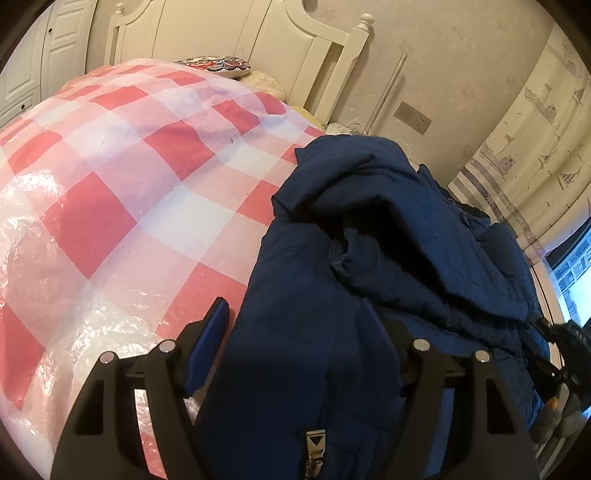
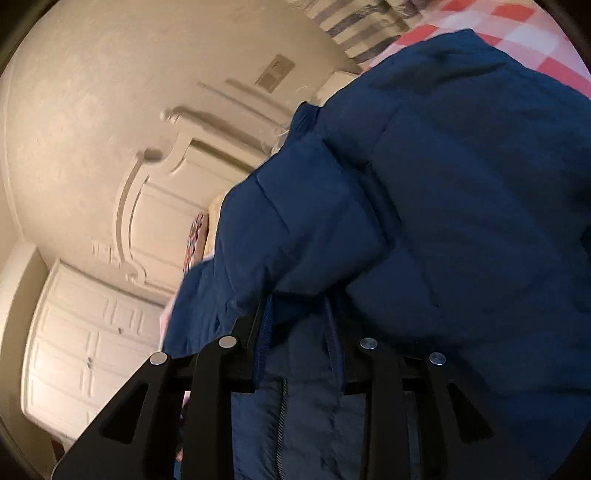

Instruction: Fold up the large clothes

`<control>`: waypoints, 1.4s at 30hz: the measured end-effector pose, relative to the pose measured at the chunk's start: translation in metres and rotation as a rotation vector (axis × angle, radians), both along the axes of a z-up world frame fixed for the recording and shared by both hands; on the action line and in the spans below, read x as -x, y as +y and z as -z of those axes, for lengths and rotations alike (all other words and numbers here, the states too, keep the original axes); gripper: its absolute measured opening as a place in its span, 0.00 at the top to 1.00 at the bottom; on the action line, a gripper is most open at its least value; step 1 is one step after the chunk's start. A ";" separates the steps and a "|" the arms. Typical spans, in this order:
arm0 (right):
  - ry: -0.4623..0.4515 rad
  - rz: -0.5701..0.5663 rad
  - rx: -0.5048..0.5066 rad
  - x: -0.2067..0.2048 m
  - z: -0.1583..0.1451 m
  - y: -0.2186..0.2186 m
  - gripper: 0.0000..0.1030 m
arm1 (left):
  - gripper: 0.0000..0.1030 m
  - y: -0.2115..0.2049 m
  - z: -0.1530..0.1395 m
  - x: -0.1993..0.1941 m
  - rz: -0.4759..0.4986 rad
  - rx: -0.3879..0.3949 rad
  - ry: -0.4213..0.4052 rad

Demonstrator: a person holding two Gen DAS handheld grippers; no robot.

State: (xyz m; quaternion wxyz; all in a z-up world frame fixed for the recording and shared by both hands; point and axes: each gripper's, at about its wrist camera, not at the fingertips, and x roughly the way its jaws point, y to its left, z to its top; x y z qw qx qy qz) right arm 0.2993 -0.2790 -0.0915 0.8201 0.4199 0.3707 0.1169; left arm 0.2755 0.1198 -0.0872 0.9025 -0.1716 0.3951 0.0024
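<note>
A dark blue padded jacket (image 1: 369,229) lies bunched on a bed covered with a red-and-white checked sheet (image 1: 122,177) under clear plastic. My left gripper (image 1: 295,317) stands wide with a thick fold of the jacket filling the gap. Its blue left pad (image 1: 208,332) touches the cloth, its right finger is buried under it, and a zipper pull (image 1: 314,443) hangs between the fingers. In the rolled right wrist view, my right gripper (image 2: 299,317) is shut on the jacket (image 2: 443,192) at its ribbed edge and zipper strip. The jacket's bulk hangs above and to the right.
A cream headboard (image 1: 236,33) and a patterned pillow (image 1: 221,64) stand at the far end of the bed. White wardrobe doors (image 1: 33,62) are at the left. A printed curtain (image 1: 535,122) and a window (image 1: 576,273) are at the right, with a gloved hand (image 1: 554,417) below them.
</note>
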 end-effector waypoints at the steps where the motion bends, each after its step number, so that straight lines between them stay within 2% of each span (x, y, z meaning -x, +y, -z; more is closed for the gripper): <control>1: 0.002 -0.010 0.019 0.000 -0.002 0.001 0.70 | 0.30 0.000 0.000 0.000 0.000 -0.001 0.001; 2: -0.006 -0.024 0.053 0.000 -0.006 0.005 0.65 | 0.30 0.000 0.000 -0.001 0.000 -0.002 0.002; 3: -0.020 -0.036 0.072 0.000 -0.010 0.007 0.51 | 0.30 0.000 0.000 -0.001 -0.001 -0.003 0.003; 4: -0.037 -0.047 0.079 -0.001 -0.013 0.008 0.42 | 0.30 0.000 0.000 -0.001 -0.001 -0.002 0.003; 5: -0.054 -0.053 0.089 -0.002 -0.017 0.009 0.26 | 0.30 0.000 0.000 -0.001 -0.001 -0.003 0.003; 6: -0.062 -0.051 0.105 -0.003 -0.020 0.009 0.21 | 0.30 0.000 0.000 -0.001 -0.001 -0.003 0.002; 8: -0.080 -0.009 0.176 -0.004 -0.028 0.010 0.21 | 0.30 0.000 0.000 -0.001 -0.002 -0.007 0.003; 10: -0.082 0.062 0.217 -0.002 -0.033 0.004 0.28 | 0.30 0.000 0.000 -0.001 -0.003 -0.012 0.004; 13: -0.054 0.153 0.202 -0.008 -0.030 -0.016 0.31 | 0.30 -0.001 0.000 -0.001 -0.010 -0.020 0.003; 16: -0.030 0.109 0.192 -0.009 -0.021 -0.026 0.31 | 0.30 -0.006 -0.011 0.005 -0.015 -0.068 -0.028; 19: -0.055 0.076 0.208 -0.010 -0.018 -0.022 0.31 | 0.30 -0.014 -0.036 0.009 0.011 -0.094 -0.081; 21: -0.064 0.059 0.222 -0.009 -0.017 -0.016 0.33 | 0.25 -0.023 -0.046 0.003 0.029 -0.130 -0.093; 23: -0.069 0.028 0.246 -0.014 -0.019 -0.008 0.38 | 0.23 -0.033 -0.047 -0.010 0.036 -0.194 -0.076; 25: -0.064 0.012 0.281 -0.021 -0.023 -0.002 0.39 | 0.23 -0.039 -0.040 -0.023 0.042 -0.209 -0.048; 26: -0.057 -0.010 0.291 -0.025 -0.024 0.000 0.47 | 0.23 -0.041 -0.032 -0.028 0.043 -0.198 -0.035; 27: -0.059 -0.027 0.285 -0.027 -0.025 0.000 0.62 | 0.23 -0.042 -0.024 -0.030 0.043 -0.195 -0.027; 28: -0.074 -0.027 0.279 -0.027 -0.027 -0.002 0.70 | 0.23 -0.044 -0.019 -0.031 0.043 -0.197 -0.025; 30: -0.143 -0.014 0.303 -0.017 -0.040 -0.003 0.78 | 0.23 -0.036 -0.012 -0.031 0.060 -0.137 -0.001; 33: -0.294 0.062 0.383 0.023 -0.080 -0.009 0.79 | 0.23 -0.019 -0.011 -0.026 0.021 -0.077 -0.023; 35: -0.311 0.118 0.386 0.040 -0.088 -0.024 0.79 | 0.23 -0.011 -0.007 -0.028 0.009 -0.038 -0.006; 37: -0.249 0.123 0.395 0.039 -0.080 -0.037 0.79 | 0.23 -0.008 -0.006 -0.028 0.002 -0.022 -0.003; 40: -0.051 0.067 0.459 0.028 -0.045 -0.045 0.74 | 0.23 -0.014 -0.008 -0.027 0.010 -0.043 -0.010; 42: -0.016 0.128 0.428 0.040 -0.035 -0.058 0.49 | 0.23 -0.015 -0.013 -0.024 0.008 -0.063 -0.025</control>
